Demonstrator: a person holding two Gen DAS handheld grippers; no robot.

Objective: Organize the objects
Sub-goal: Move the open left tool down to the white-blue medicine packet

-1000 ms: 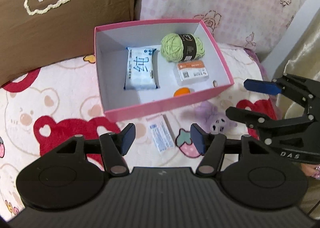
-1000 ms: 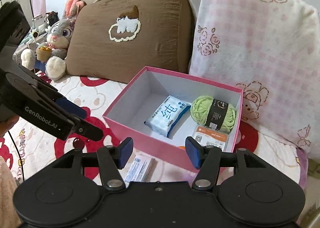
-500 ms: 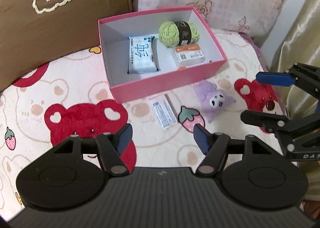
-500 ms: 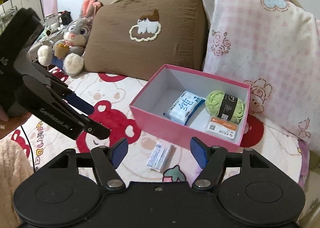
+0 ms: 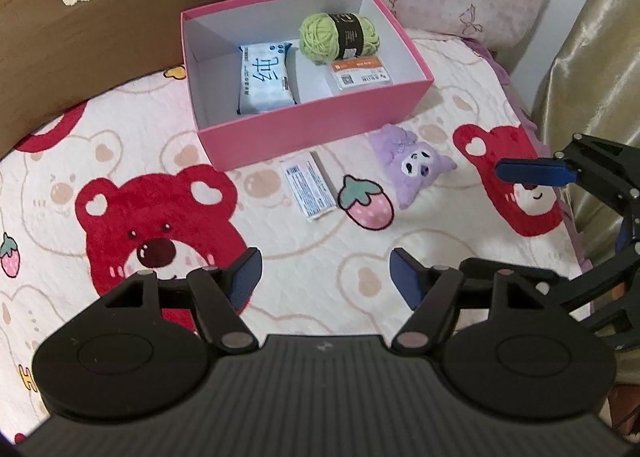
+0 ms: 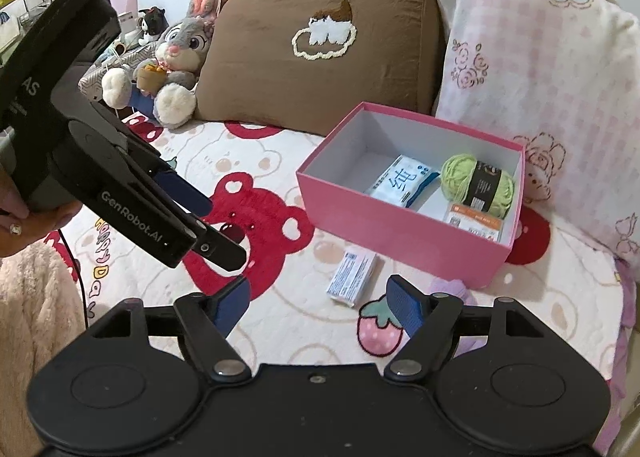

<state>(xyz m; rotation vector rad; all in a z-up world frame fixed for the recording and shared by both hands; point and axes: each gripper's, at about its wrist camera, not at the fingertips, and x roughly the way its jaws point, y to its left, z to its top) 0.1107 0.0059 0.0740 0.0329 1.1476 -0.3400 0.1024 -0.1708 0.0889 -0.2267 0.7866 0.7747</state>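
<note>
A pink box point(image 5: 320, 129) point(image 6: 400, 229) stands on the bed. It holds a white-blue tissue pack point(image 5: 264, 79), a green yarn ball point(image 5: 340, 35) and an orange-labelled card point(image 5: 360, 73). In front of the box lie a small white packet point(image 5: 312, 185) point(image 6: 352, 275) and a purple plush toy point(image 5: 412, 165). My left gripper point(image 5: 326, 281) is open and empty, well short of the packet. My right gripper point(image 6: 316, 303) is open and empty, near the bed's right side; it also shows at the right in the left wrist view point(image 5: 560, 185).
A brown pillow point(image 6: 320, 49) and a pink checked pillow point(image 6: 540, 69) lean behind the box. A grey rabbit plush point(image 6: 172, 69) sits at the far left. A gold curtain point(image 5: 592, 57) hangs at the bed's right edge.
Both grippers have pulled back from the box, so more bed shows. The purple plush and the whole packet have come into view. Both stay open.
</note>
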